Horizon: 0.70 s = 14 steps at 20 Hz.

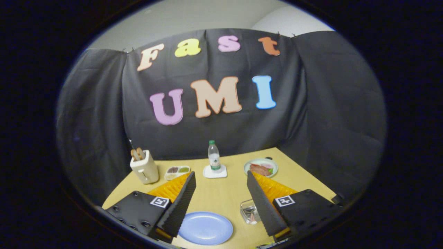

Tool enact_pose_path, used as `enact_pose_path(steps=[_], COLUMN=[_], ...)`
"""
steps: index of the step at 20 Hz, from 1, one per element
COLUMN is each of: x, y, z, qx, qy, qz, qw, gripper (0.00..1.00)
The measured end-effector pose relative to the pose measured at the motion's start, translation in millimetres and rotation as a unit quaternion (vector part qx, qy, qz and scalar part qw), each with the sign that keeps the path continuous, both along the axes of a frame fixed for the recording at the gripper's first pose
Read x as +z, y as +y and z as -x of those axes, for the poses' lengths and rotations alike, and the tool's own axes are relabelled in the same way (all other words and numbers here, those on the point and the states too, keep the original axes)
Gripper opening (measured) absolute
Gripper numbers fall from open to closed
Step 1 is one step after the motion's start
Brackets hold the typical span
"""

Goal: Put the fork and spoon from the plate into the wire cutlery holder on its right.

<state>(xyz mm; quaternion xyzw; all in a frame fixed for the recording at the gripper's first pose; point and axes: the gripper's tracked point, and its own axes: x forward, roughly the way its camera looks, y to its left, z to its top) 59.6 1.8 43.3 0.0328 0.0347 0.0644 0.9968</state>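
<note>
Your table (221, 195) is pale wood against black cloth. Your jaws (221, 180) are spread wide, holding nothing. Between them lies the blue plate (206, 227); the wire cutlery holder (249, 211) touches the right finger. Beyond stand a bottle (214, 156) and toaster (144, 167).

Wooden table (221, 193) w/ black cloth wall (328, 114) behind and at both sides. Far left on table: cream toaster (144, 169), two bread slices (137, 154) sticking out the top. Just right of it, small divided tray (177, 171) w/ dark and green bits. Mid-back: clear water bottle (214, 156), green cap, upright on a white square coaster (215, 172). Far right: pale plate of food (261, 167), reddish meat, some green and pink. Grey wall above the cloth.
</note>
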Motion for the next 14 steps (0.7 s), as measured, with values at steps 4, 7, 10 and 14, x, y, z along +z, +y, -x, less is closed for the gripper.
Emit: enact_pose_path(steps=[4, 7, 10, 14], x=[26.7, 20.5, 12.1, 4.3], y=[-17.6, -32.2, -41.8, -59.1], z=[33.5, 53.7, 61.4, 67.9], qx=[-0.002, -0.018, -0.028, -0.047], qy=[-0.1, -0.11, -0.11, -0.106], qz=[-0.012, -0.011, -0.019, 0.007], qw=[0.995, 0.994, 0.993, 0.993], gripper=[0.95, 0.95, 0.95, 0.95])
